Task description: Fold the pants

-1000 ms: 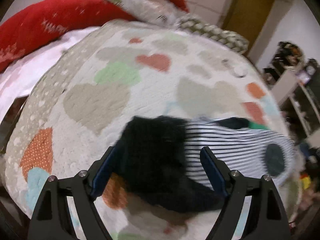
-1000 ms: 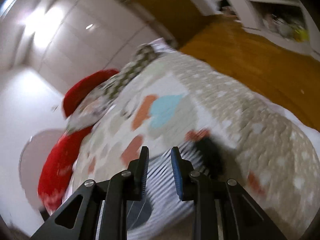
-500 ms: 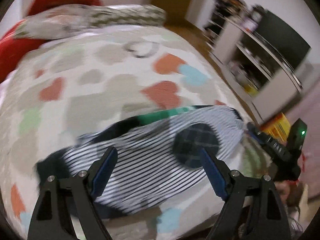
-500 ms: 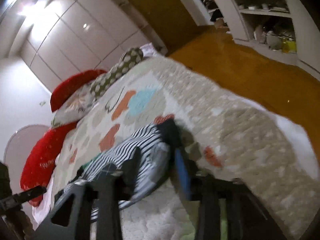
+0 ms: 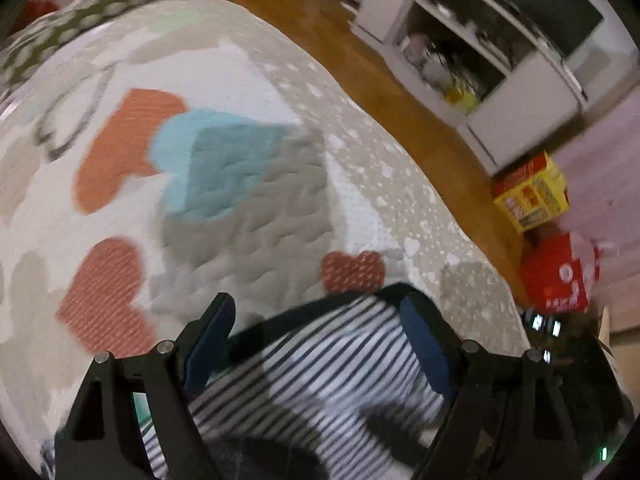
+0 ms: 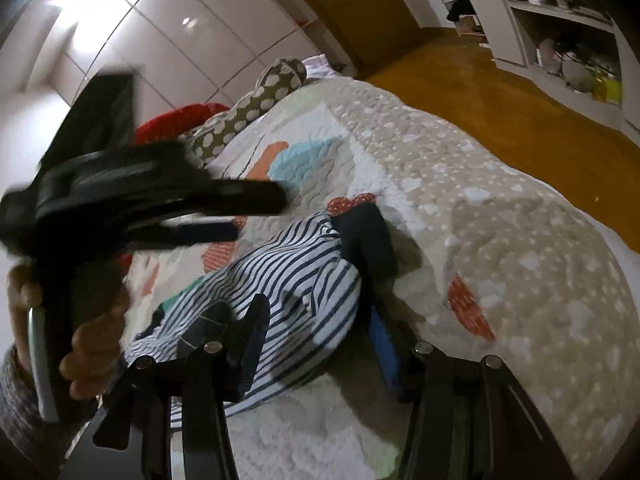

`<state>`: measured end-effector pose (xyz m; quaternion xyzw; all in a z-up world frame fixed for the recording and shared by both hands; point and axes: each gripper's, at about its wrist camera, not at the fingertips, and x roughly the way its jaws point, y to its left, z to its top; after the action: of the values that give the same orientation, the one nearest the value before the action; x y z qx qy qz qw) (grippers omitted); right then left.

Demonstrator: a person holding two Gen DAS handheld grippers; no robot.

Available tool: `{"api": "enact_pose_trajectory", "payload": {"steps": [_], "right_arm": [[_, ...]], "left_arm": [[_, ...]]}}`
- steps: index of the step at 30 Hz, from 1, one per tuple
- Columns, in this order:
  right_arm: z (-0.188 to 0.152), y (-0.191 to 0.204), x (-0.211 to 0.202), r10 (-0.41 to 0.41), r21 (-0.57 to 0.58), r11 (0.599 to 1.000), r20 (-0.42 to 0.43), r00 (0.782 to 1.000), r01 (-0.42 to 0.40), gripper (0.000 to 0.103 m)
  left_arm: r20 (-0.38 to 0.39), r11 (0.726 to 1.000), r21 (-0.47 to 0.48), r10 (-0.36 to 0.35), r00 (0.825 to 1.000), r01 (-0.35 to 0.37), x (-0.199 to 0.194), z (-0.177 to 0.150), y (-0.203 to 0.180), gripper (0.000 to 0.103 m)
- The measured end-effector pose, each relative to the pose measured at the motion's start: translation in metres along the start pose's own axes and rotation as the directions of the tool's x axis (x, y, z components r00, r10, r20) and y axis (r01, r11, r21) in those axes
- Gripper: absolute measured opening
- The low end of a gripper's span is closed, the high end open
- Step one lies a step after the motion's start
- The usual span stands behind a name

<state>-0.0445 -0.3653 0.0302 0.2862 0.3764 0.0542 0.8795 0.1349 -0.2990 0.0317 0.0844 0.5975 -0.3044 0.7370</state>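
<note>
The pants are white with navy stripes and a dark cuff. They lie bunched on the heart-patterned quilt near its corner. My right gripper is low over the bunch, jaws apart, with striped cloth lying between the fingers; the pads do not squeeze it. A hand holds my left gripper, which is blurred above the cloth's far side. In the left wrist view the left gripper stands wide open over the striped pants, with nothing gripped.
Spotted pillows and a red cushion lie at the head of the bed. The quilt edge drops to a wooden floor. A white shelf unit, a yellow box and a red box stand beyond.
The left gripper swept fast across the bed to the cuffed end of the pants and rolled, still wide open. The right gripper's jaws widened and it sank onto the striped cloth.
</note>
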Motion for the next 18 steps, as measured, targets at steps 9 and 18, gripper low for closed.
{"api": "enact_pose_trajectory", "payload": {"steps": [9, 18], "right_arm": [[0.009, 0.004, 0.015, 0.042, -0.028, 0.999, 0.003, 0.999, -0.042, 0.027], [0.008, 0.074, 0.003, 0.11, -0.226, 0.968, 0.012, 0.994, -0.104, 0.03]], "left_arm": [[0.017, 0.994, 0.108, -0.018, 1.0, 0.016, -0.008, -0.009, -0.023, 0.021], [0.272, 0.986, -0.137, -0.059, 0.961, 0.1, -0.104, -0.074, 0.064, 0.023]]}}
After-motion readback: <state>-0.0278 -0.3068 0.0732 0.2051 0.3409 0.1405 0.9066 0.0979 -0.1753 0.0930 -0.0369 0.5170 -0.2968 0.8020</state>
